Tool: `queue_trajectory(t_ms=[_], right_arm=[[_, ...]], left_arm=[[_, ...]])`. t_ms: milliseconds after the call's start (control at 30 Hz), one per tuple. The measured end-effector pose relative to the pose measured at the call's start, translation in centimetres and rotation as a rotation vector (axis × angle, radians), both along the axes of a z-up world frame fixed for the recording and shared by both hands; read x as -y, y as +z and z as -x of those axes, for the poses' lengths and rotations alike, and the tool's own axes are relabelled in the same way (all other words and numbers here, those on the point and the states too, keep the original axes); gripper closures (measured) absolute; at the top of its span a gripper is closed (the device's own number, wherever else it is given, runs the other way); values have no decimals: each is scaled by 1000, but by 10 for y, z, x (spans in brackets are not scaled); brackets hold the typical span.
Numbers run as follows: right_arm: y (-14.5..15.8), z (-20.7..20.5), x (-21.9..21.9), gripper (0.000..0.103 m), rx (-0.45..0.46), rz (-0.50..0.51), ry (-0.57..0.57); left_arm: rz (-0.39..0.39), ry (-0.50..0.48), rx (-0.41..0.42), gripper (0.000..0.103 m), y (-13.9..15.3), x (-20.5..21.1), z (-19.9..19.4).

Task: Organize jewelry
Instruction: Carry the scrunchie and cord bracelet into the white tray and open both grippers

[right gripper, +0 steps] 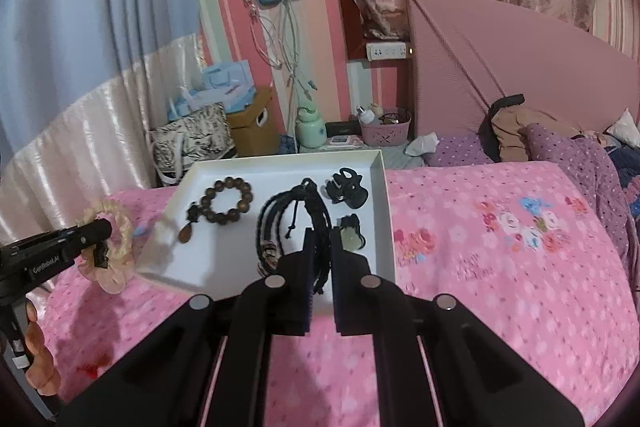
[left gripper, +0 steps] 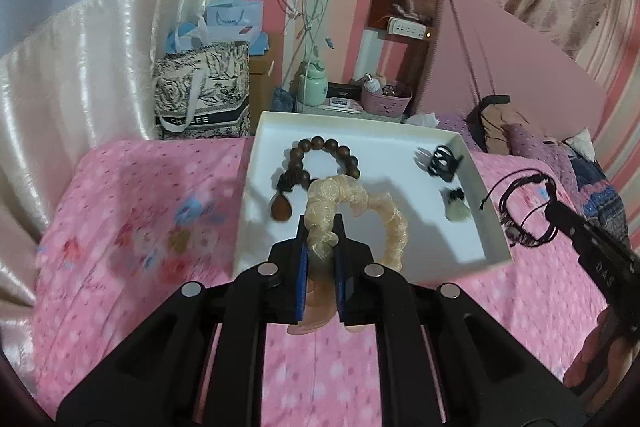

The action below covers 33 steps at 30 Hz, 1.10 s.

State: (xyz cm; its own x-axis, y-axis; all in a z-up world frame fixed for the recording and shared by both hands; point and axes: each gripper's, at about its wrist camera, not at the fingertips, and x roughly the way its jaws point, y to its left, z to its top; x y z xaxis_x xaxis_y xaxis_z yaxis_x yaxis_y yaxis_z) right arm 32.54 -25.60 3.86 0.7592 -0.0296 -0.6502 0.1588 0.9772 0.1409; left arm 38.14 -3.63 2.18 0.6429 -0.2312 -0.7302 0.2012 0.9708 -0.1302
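A white open box [left gripper: 360, 119] lies on the pink bedspread. In it are a brown wooden bead bracelet [left gripper: 320, 143], a black hair claw [left gripper: 438, 163] and a small green pendant [left gripper: 454, 205]. My left gripper [left gripper: 322, 227] is shut on a beige scrunchie [left gripper: 384, 211], lifted over the box's near side. My right gripper [right gripper: 322, 239] is shut on a black cord bracelet [right gripper: 276, 215], hanging above the box [right gripper: 224, 167]. The right wrist view shows the left gripper [right gripper: 105, 227] with the scrunchie [right gripper: 120, 255] left of the box. The left wrist view shows the right gripper [left gripper: 550, 207] with the cord bracelet [left gripper: 514, 229] by the box's right rim.
The pink floral bedspread [right gripper: 500, 267] spreads around the box. A pile of clothes [right gripper: 520, 131] lies at the far right by the pink headboard [right gripper: 500, 59]. Shopping bags [left gripper: 200, 91] and a nightstand with a pink basket [left gripper: 386, 99] stand behind the bed.
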Motion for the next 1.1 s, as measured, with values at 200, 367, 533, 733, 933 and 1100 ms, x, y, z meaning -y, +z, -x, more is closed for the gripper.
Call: queue_trajectory(t_ms=[200,367,533,733,933,1100], right_arm=[[-36,-22,12,96,-41,-18,-17],[-69,-38,15,96,-124,14,-18],[-86,-42,18,96,-176,19,-27],[-100,-47,13,96,-221,51,-25],[-107,-49,15,96,-248,70,-44],[-113,-50,18,96,-263,54,-40]], left_arm=[[-29,28,-53,94,-45,6,-51],[-86,25,-96,94,-76,13,-69],[-111,25,-119,94,-88,15,-73],[-139,45,-142,93,-102,12,-79],[-157,58,-141,90,-106,9,-81],[-147,56,-146,89,-108,10,-82]])
